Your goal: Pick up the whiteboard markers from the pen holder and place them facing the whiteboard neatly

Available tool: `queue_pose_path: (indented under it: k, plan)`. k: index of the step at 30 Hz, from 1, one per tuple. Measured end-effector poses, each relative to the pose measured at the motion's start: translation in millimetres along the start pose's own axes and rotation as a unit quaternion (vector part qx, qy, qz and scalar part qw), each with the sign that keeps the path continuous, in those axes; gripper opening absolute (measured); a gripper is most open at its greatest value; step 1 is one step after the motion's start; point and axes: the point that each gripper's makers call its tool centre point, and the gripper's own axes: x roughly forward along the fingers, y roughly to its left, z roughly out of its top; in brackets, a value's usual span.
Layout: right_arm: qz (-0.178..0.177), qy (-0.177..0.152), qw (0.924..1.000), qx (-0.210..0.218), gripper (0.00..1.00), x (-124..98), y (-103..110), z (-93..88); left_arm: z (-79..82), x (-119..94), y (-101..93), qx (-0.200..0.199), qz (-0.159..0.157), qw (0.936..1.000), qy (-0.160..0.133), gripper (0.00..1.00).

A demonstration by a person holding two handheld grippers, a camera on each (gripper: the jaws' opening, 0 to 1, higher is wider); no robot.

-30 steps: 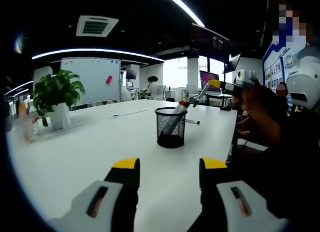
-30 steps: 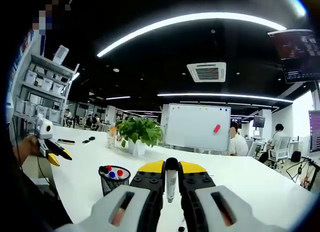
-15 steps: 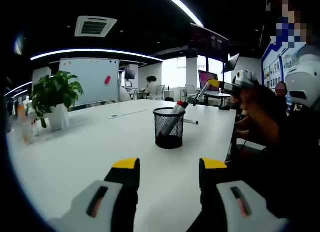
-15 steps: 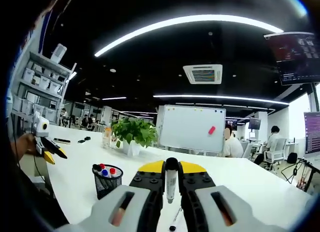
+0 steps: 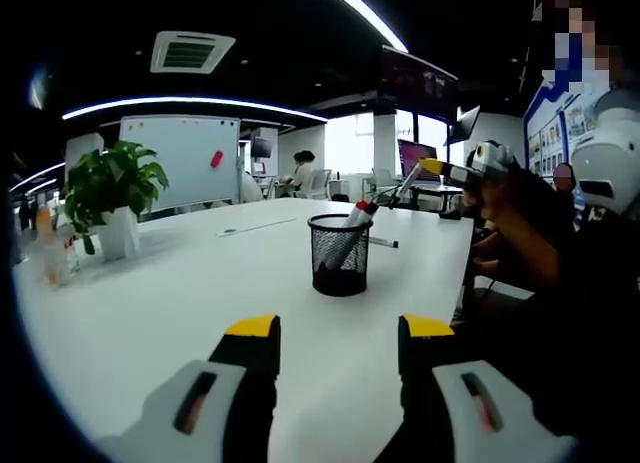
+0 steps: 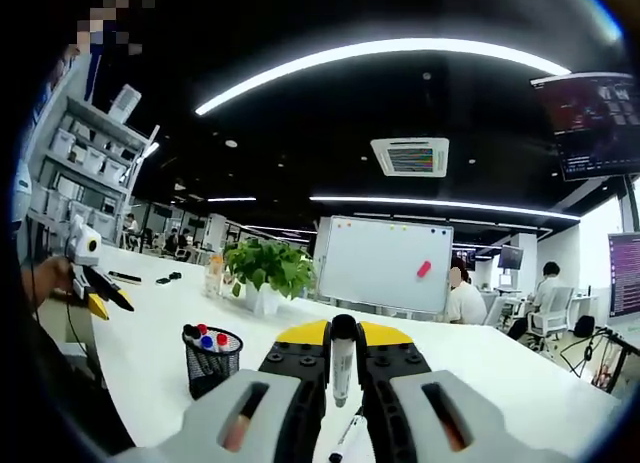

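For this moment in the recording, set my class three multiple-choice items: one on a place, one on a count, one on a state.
1. Where does the plant stand?
A. on the floor
B. on the table, whiteboard side
C. inside the holder

2. How many marker caps show in the holder in the right gripper view?
A. one
B. three
C. six

3. What is the right tool doing?
A. hanging open
B. shut on a marker
C. shut on the holder

Key: 1 B, the pot sits on the table near the whiteboard. 2 B, black, blue and red caps show. 3 B, a marker stands clamped between its jaws, while the left tool is open.
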Motion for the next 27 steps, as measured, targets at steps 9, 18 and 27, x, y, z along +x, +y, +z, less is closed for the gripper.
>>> queue_pose_path:
  k: [9,18,27]
  plan:
    - [-0.009,-0.009,0.9998,-0.012,0.13,-1.2,-5.3,-2.6,-0.9,0.0,1.4,-0.001,0.002,1.0000,0.001,0.48]
    - [-0.019,-0.004,0.9997,-0.018,0.13,-1.8,-14.7,-12.9,-2.1,0.3,1.6,-0.001,0.002,1.0000,0.002,0.48]
    - [-0.024,0.000,0.9996,-0.016,0.13,-2.6,-19.7,-18.7,-0.7,0.3,0.8,0.001,0.002,1.0000,0.001,0.48]
